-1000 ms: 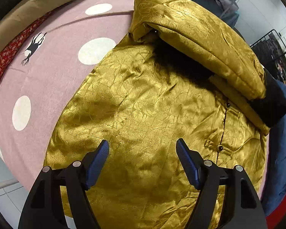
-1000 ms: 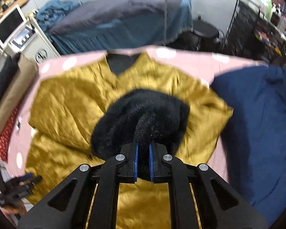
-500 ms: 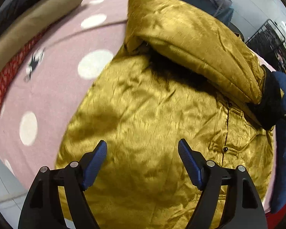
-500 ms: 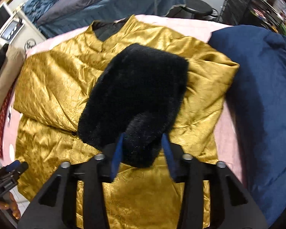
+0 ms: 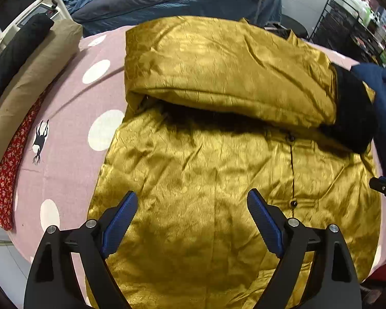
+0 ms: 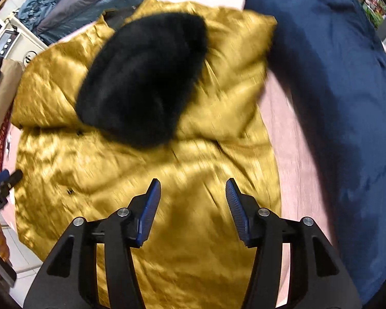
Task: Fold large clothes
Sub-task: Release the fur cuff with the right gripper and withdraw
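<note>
Sleeve laid across, both tools free above the gold jacket

The gold jacket (image 5: 198, 180) lies flat on the pink dotted surface (image 5: 72, 118), buttoned front up, its satin creased; one sleeve is folded across the chest, its black fur cuff (image 6: 144, 77) resting on top. The right tool (image 6: 190, 206) has just been opening, nothing between its pads, half wide. The left tool (image 5: 191, 221) has also been opening and stands wide and empty over the near hem. Next likely: grip the hem and fold it toward the far collar.
</note>
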### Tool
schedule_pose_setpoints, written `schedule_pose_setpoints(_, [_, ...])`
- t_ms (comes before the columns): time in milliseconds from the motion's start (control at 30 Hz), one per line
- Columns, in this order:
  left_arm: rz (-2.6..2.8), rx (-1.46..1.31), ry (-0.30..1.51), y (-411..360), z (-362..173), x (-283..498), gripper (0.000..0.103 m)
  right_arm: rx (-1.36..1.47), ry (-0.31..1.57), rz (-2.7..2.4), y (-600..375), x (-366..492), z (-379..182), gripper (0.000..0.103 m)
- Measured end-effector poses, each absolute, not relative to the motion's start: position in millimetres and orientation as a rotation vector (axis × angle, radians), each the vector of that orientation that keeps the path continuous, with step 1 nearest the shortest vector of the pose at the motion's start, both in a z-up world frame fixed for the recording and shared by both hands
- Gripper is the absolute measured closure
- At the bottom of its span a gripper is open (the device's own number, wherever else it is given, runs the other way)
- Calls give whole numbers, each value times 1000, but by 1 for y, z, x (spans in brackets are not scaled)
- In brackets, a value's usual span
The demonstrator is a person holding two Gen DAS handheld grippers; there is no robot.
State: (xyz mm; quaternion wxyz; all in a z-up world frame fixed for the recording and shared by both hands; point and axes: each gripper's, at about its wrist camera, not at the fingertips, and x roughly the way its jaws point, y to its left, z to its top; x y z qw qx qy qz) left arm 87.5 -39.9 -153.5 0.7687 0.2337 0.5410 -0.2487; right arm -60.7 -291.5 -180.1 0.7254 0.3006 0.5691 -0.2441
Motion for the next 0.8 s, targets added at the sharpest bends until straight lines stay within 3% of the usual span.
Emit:
schedule_pose_setpoints(200, [-594, 483, 1209, -16, -160, 87, 19, 725, 1311, -543, -287, -100, -197, 50])
schedule_pose_setpoints(567, [-492, 410, 1302, 95, -171, 127, 15, 833, 1323, -559, -284, -172, -210, 45])
schedule_pose_setpoints(800, [-550, 212, 1443, 140, -188, 136, 16, 980, 1272, -587, -286, -223, -220, 44])
